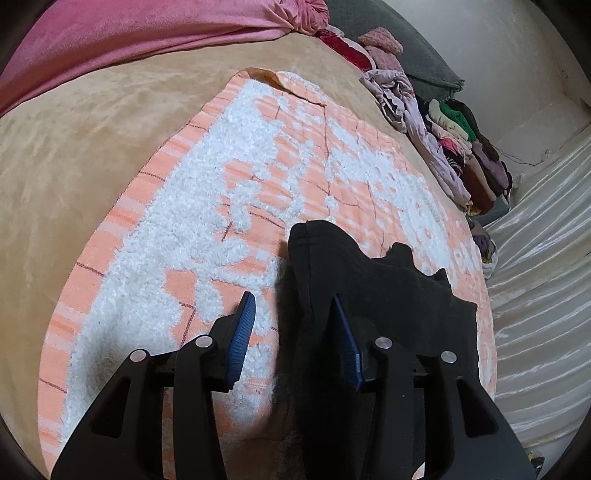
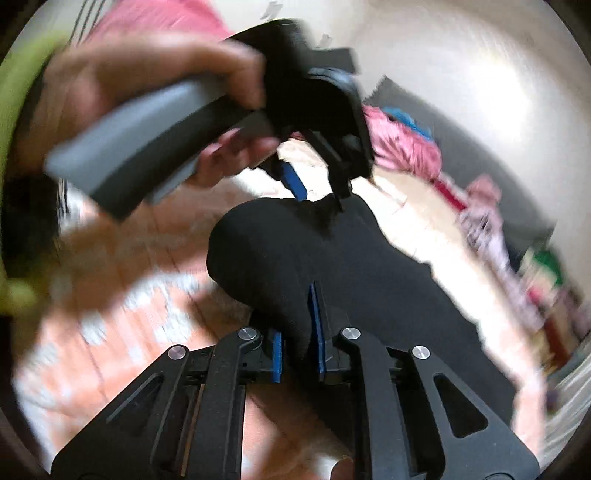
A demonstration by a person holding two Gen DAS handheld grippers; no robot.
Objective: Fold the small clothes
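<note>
A small black garment point(image 1: 388, 295) lies bunched on an orange-and-white towel point(image 1: 240, 192). In the left wrist view my left gripper point(image 1: 293, 299) stands open at the garment's left edge. Black cloth drapes against its right blue pad point(image 1: 345, 343), and the left pad point(image 1: 243, 332) is clear of it, over bare towel. In the blurred right wrist view my right gripper point(image 2: 299, 325) is shut on a fold of the black garment point(image 2: 295, 251), cloth pinched between its blue pads. Beyond it a hand point(image 2: 147, 85) holds the left gripper point(image 2: 317, 192) at the garment's far edge.
The towel lies on a tan plush bedcover point(image 1: 74, 147). A pink pillow point(image 1: 129, 33) is at the back. A row of piled clothes point(image 1: 443, 122) and a grey blanket point(image 1: 406, 44) line the right side, with cream satin fabric point(image 1: 546, 258) beyond. A lime-green sleeve point(image 2: 14, 110) is at the left.
</note>
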